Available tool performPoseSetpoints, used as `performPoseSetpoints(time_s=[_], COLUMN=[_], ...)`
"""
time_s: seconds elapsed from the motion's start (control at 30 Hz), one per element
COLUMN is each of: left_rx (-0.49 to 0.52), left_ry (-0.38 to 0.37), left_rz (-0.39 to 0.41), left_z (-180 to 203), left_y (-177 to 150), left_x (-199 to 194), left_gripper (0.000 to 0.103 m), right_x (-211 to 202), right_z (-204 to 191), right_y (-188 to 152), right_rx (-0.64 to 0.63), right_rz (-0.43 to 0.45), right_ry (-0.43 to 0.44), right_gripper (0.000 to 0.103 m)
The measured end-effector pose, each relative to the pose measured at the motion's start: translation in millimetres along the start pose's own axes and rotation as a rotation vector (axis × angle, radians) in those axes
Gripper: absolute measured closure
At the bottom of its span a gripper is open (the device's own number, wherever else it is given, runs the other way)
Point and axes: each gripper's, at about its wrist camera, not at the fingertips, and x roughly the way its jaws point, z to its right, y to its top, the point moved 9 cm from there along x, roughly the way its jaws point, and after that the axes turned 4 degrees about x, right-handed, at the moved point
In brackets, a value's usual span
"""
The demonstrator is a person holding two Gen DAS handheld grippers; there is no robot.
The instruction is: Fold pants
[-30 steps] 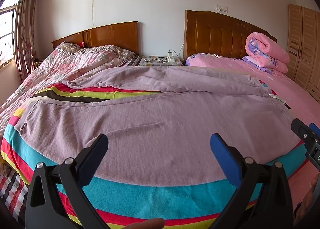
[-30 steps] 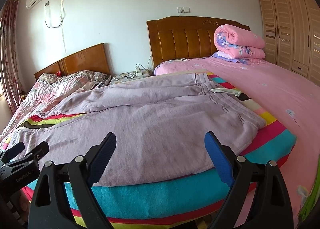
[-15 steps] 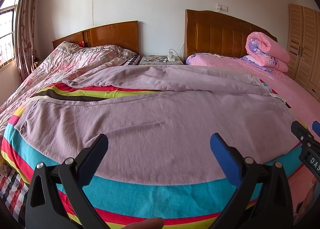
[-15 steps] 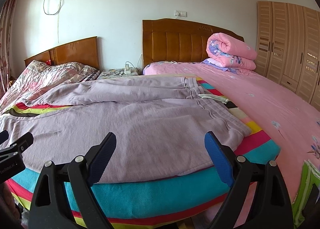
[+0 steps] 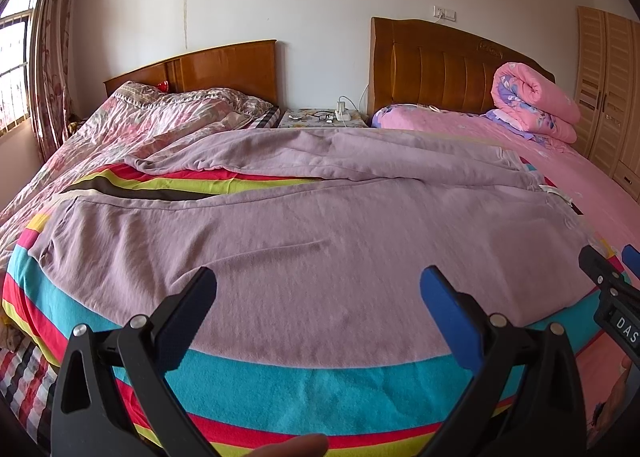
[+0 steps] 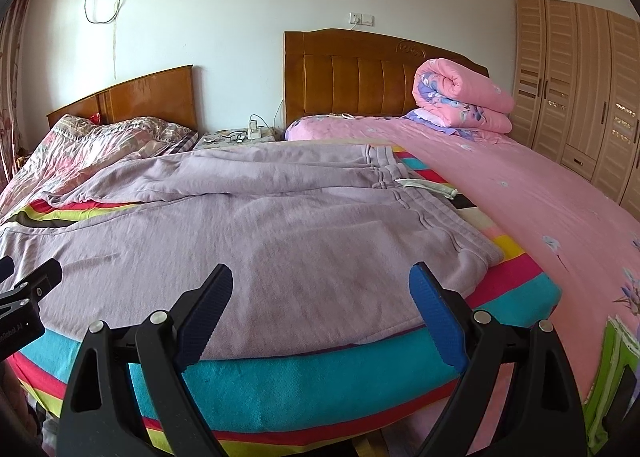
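Observation:
Lilac pants (image 5: 320, 241) (image 6: 248, 225) lie spread flat on a striped blanket (image 5: 304, 389) (image 6: 304, 385) over the bed's near end. The waistband (image 6: 436, 213) is at the right, with the legs running left. The far leg is rumpled. My left gripper (image 5: 320, 297) hovers open above the pants' near edge, toward the leg side. Over the near edge close to the waistband, my right gripper (image 6: 320, 293) also stands open. Neither holds anything. Each gripper's tip shows at the edge of the other's view.
A rolled pink quilt (image 6: 460, 101) rests by the right headboard on a pink sheet (image 6: 532, 193). The left bed carries a floral quilt (image 5: 132, 125). A nightstand (image 5: 320, 117) with cables sits between the beds. A wardrobe (image 6: 584, 85) stands at the right.
My right gripper has swung right and drawn closer to the waistband end. The left gripper has barely shifted. The pants have not moved.

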Motion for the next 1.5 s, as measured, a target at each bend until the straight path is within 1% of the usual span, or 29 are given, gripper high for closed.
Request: performPoseSetpoints(time_s=[0.43, 0.7, 0.83, 0.93, 1.0, 1.1, 1.23, 1.3, 1.4, 1.5], left_rx=[0.000, -0.006, -0.023, -0.007, 0.010, 0.029, 0.043, 0.042, 0.026, 0.010], left_ry=[-0.001, -0.016, -0.036, -0.040, -0.023, -0.001, 0.054, 0.056, 0.012, -0.049], left_rz=[-0.005, -0.027, -0.026, -0.019, -0.023, -0.050, -0.073, -0.119, -0.222, -0.294], left_z=[1, 1, -2, -3, -5, -11, -25, -30, -35, -37], left_y=[0, -5, -2, 2, 6, 10, 22, 28, 35, 47], left_x=[1, 4, 5, 5, 9, 20, 43, 61, 92, 120], left_gripper=[0.001, 0.001, 0.001, 0.001, 0.001, 0.001, 0.001, 0.001, 0.001, 0.001], right_x=[3, 9, 12, 18, 22, 31, 50, 64, 86, 112], right_z=[-3, -5, -7, -9, -10, -11, -10, -10, -11, -15], right_y=[-5, -11, -14, -15, -14, -11, -2, 4, 23, 49], right_rx=[0.001, -0.004, -0.013, -0.032, -0.049, -0.066, -0.079, -0.084, -0.098, -0.151], right_rz=[-0.021, -0.045, -0.057, -0.069, -0.074, -0.081, -0.106, -0.130, -0.156, -0.160], right_ry=[0.015, 0.023, 0.030, 0.034, 0.034, 0.026, 0.015, 0.013, 0.027, 0.059], right_gripper=[0.016, 0.016, 0.016, 0.016, 0.016, 0.016, 0.016, 0.016, 0.016, 0.016])
